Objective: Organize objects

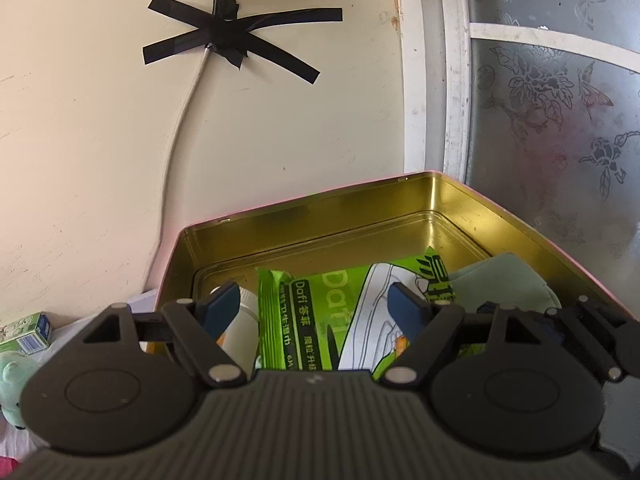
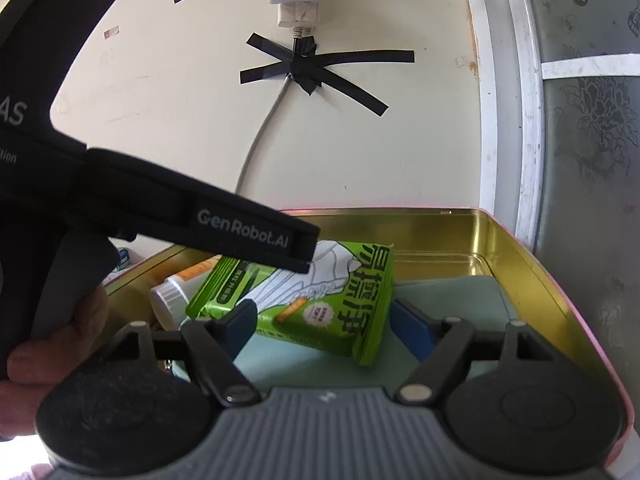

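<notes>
Both fisheye views sit low behind their own tool, looking forward and slightly downward, close over the open tin (image 1: 436, 200) toward the cream wall (image 1: 100, 140). The right wrist view also catches the left tool (image 2: 256, 236) crossing its left side. Both share the tin's inside, the green packet (image 2: 320, 300) and the taped cable (image 1: 228, 40).

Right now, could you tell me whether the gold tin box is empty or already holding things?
Holding things: the gold tin box contains a green wet-wipes pack, a white bottle and pale green cloth.
</notes>
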The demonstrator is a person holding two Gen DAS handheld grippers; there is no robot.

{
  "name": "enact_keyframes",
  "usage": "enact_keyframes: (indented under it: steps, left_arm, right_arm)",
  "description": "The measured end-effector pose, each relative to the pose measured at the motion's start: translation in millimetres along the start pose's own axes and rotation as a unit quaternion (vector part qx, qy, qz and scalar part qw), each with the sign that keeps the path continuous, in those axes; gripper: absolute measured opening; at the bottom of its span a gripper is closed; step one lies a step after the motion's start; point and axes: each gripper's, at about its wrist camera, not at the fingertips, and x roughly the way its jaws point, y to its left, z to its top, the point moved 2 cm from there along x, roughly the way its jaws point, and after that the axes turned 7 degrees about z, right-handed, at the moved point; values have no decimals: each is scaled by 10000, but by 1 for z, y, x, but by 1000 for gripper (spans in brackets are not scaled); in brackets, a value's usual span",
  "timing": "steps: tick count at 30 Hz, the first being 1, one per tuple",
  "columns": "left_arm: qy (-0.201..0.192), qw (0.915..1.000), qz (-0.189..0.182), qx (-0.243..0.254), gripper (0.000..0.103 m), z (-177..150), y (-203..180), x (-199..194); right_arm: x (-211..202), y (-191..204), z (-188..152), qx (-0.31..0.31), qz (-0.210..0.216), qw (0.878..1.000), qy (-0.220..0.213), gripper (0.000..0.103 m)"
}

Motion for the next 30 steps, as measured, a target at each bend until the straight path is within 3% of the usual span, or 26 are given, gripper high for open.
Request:
enact_keyframes:
  steps: [18, 30]
  left_arm:
    - [-330, 9989, 150, -310, 83, -24, 28, -59]
    - [-465, 9975, 349, -401, 84, -68, 50, -111]
  right_arm:
    - [-10, -14, -3, 554, -74, 9974, -457, 94]
    - [-15, -22, -8, 862, -253, 9936, -679, 94]
